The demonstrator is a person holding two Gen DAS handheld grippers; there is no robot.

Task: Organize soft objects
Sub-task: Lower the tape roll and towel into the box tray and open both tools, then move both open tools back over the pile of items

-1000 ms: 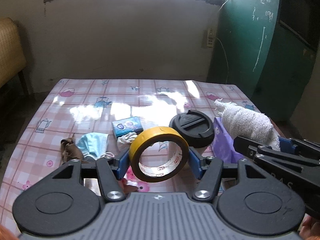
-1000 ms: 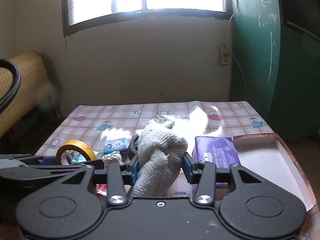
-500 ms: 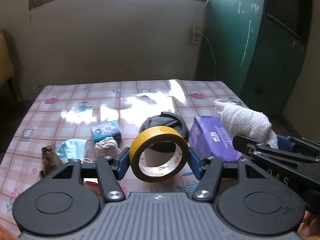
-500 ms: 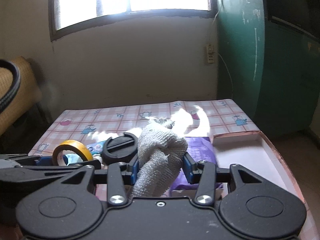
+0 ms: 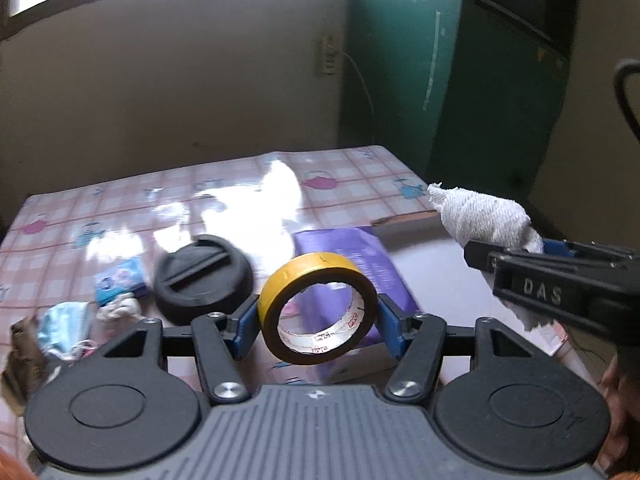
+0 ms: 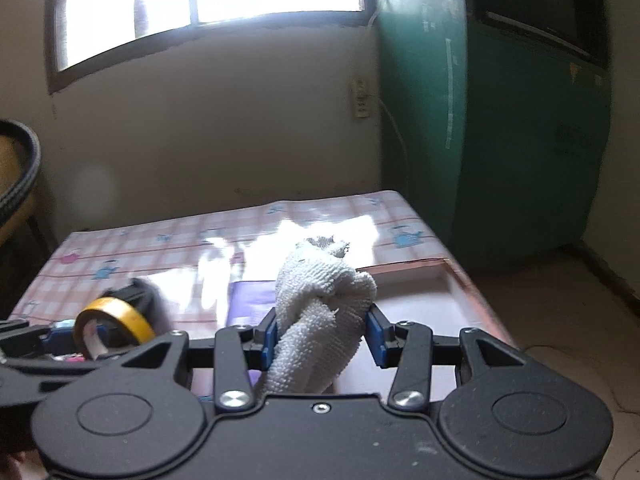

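My left gripper (image 5: 318, 322) was pinching a roll of yellow tape (image 5: 318, 312) by its outer rim, the blue pads pressed against both sides so the roll stood upright with its hole facing me, lifted clear of the pink checked tablecloth (image 5: 120, 208). My right gripper (image 6: 322, 336) was clamped on a bunched white towel (image 6: 320, 308), which bulged up above the pads and hung down behind them; from the left view the same towel (image 5: 484, 216) stuck out past the fingers over the open cardboard box (image 6: 420, 304) with its pale inside. A purple packet (image 5: 352, 264) lay on the cloth just beside the box's near wall, behind the tape roll in the left view. To the left of it sat a round black lid (image 5: 204, 280) with a raised bar across its top, and beyond that a small blue packet (image 5: 120, 282) with a crumpled white cloth (image 5: 120, 310) touching its front edge. A light blue face mask (image 5: 66, 324) lay near the table's left edge, with something brown (image 5: 22, 360) beside it that was too blurred to name. In the right view the tape roll (image 6: 114, 320) showed low at the left, in front of the black lid (image 6: 140, 296).
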